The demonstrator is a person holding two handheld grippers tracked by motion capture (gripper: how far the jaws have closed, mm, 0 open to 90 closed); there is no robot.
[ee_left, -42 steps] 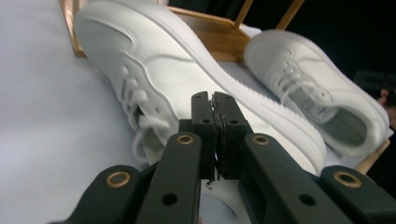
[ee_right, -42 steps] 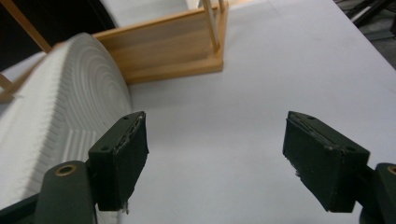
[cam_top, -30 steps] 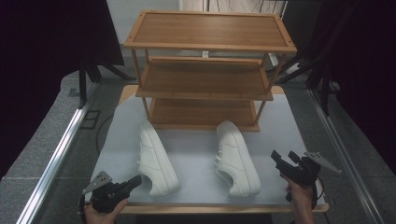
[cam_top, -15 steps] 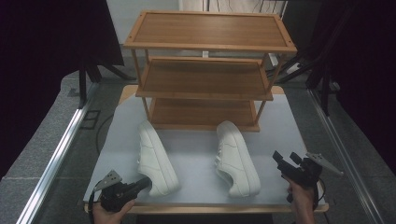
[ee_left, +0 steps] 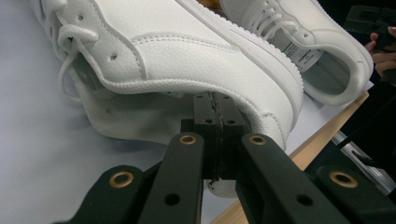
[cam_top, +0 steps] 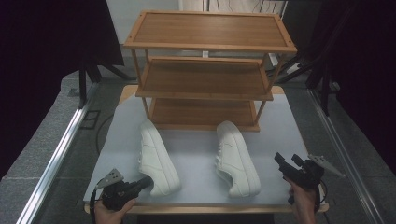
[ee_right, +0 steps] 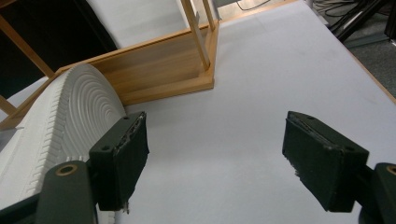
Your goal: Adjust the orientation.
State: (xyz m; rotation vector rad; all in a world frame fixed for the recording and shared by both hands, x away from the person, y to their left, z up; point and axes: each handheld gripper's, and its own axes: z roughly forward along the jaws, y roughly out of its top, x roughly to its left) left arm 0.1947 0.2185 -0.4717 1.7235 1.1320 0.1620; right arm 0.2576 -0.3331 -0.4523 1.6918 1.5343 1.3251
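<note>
Left gripper (cam_top: 145, 183) clamps left shoe (cam_top: 156, 156) heel, toe toward rack (cam_top: 205, 70).

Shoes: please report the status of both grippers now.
Left gripper shut on left shoe heel. Right gripper open, beside right shoe, not touching. Shelf rack empty, nothing blocking.

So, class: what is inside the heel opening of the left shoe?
The left gripper has its jaws together, poked into the heel of the left shoe. Its white lining shows around them; the collar covers the jaw tips and the insole.
</note>
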